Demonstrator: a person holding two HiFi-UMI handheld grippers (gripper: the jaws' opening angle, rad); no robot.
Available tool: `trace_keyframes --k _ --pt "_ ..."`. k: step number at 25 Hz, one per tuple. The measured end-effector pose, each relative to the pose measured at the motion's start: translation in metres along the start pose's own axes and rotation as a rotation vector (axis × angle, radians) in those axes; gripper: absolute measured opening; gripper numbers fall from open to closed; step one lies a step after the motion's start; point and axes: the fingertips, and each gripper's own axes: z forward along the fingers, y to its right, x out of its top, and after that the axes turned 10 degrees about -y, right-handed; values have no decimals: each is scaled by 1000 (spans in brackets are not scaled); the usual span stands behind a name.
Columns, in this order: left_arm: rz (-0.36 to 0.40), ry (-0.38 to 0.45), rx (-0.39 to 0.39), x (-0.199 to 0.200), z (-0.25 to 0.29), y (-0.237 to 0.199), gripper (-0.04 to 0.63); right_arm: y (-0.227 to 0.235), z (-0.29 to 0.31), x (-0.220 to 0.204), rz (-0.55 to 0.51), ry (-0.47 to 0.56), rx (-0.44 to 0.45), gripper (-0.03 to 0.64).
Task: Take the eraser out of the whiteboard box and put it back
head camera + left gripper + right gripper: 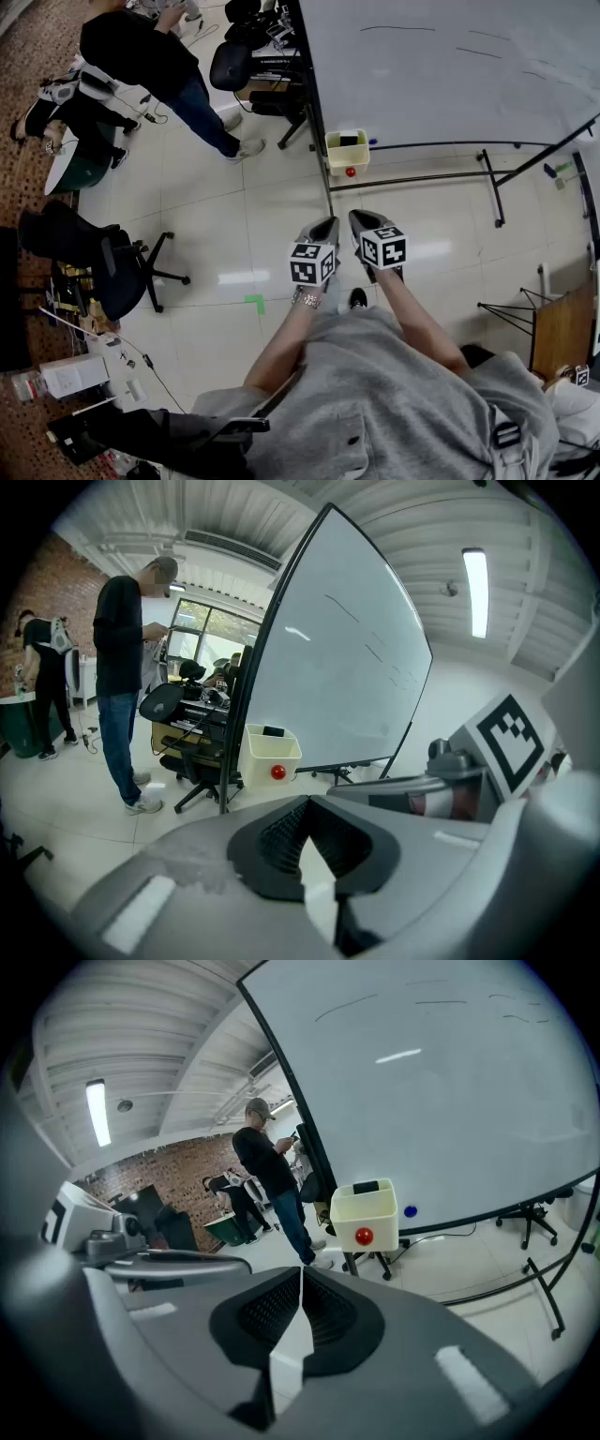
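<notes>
A cream whiteboard box (pixel 346 155) hangs at the lower left corner of the whiteboard (pixel 450 66), with a red knob (pixel 351 172) on its front. The dark eraser (pixel 349 141) lies inside it. The left gripper view shows the box (pixel 270 754) and eraser (pixel 273 731) ahead, and so does the right gripper view, with box (pixel 367 1211) and eraser (pixel 366 1187). My left gripper (pixel 328 223) and right gripper (pixel 358 217) are held side by side, well short of the box, pointing toward it. Both the left gripper (pixel 307 808) and the right gripper (pixel 301 1274) are shut and hold nothing.
A person in a dark top (pixel 155 56) stands left of the board beside black office chairs (pixel 230 66). Another chair (pixel 108 267) stands at the left. The board's stand legs (pixel 492 187) spread over the tiled floor. A blue magnet (pixel 410 1211) sits by the box.
</notes>
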Motion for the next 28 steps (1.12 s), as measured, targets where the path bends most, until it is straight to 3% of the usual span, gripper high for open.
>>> trace_keyframes --k 6,9,13,16,20,25,28 --pt "6 54 -6 60 7 -63 5 14 42 72 -34 22 -92 42" --pt "11 82 -14 91 9 -87 5 29 60 104 -51 9 -164 119" --pt "2 66 -22 101 21 -108 5 58 83 134 -41 -27 -253 209" --pt "7 34 -30 99 31 -111 5 88 99 139 -11 -99 -302 246" --pt "-2 19 -18 112 43 -124 5 108 119 151 11 -171 -300 293" --pt "-17 26 -2 126 52 -133 5 112 136 154 7 -242 -305 299" --pt "-18 38 0 135 56 -134 5 120 132 150 2 -316 -399 299"
